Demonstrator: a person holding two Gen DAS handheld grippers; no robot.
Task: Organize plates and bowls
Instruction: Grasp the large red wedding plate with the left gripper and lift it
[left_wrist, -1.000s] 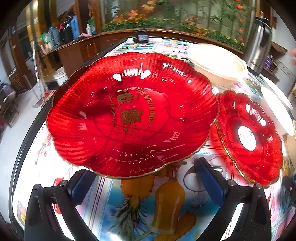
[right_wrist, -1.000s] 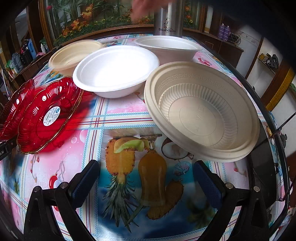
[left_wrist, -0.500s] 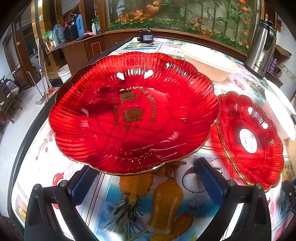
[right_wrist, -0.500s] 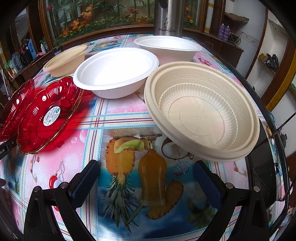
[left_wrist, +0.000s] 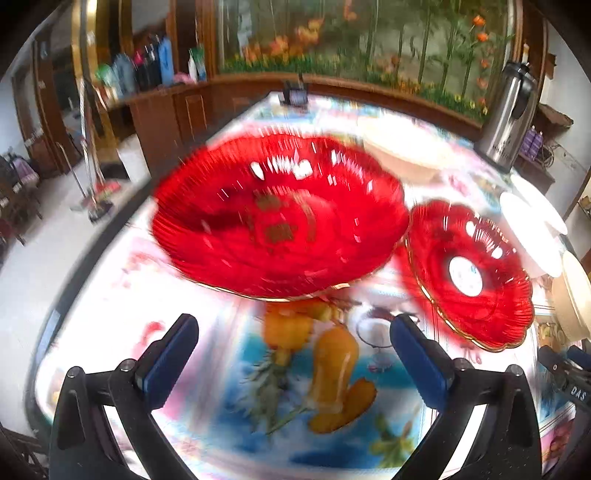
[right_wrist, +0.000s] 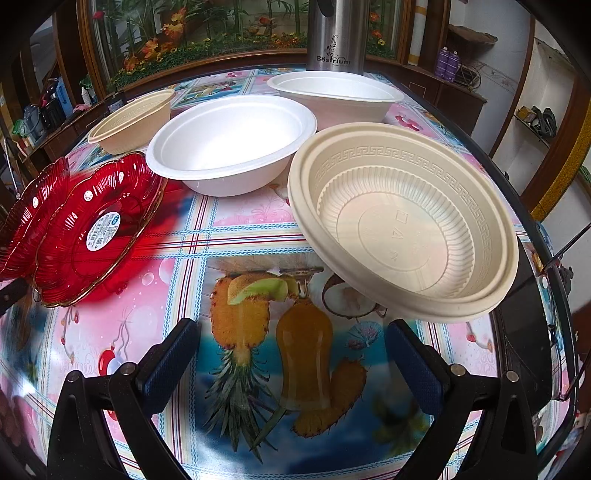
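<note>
A large red scalloped plate (left_wrist: 280, 218) lies ahead of my left gripper (left_wrist: 293, 345), which is open and empty a little short of its near rim. A smaller red plate (left_wrist: 469, 273) with a white sticker lies to its right; it also shows in the right wrist view (right_wrist: 96, 229), beside the large plate's edge (right_wrist: 26, 218). My right gripper (right_wrist: 291, 352) is open and empty above the tablecloth. A cream ribbed bowl (right_wrist: 402, 225) sits just ahead and right of it. A white bowl (right_wrist: 232, 140), a second white bowl (right_wrist: 336, 94) and a cream bowl (right_wrist: 133, 122) stand farther back.
A steel thermos (right_wrist: 334, 35) stands at the table's far edge, also in the left wrist view (left_wrist: 508, 118). The table edge (right_wrist: 532, 295) runs close on the right. A wooden cabinet (left_wrist: 166, 114) and floor lie left of the table.
The left wrist view has pulled back and blurred with motion; the large red plate now looks smaller and farther. The right gripper has not moved. The cream bowl at the back left has shifted slightly.
</note>
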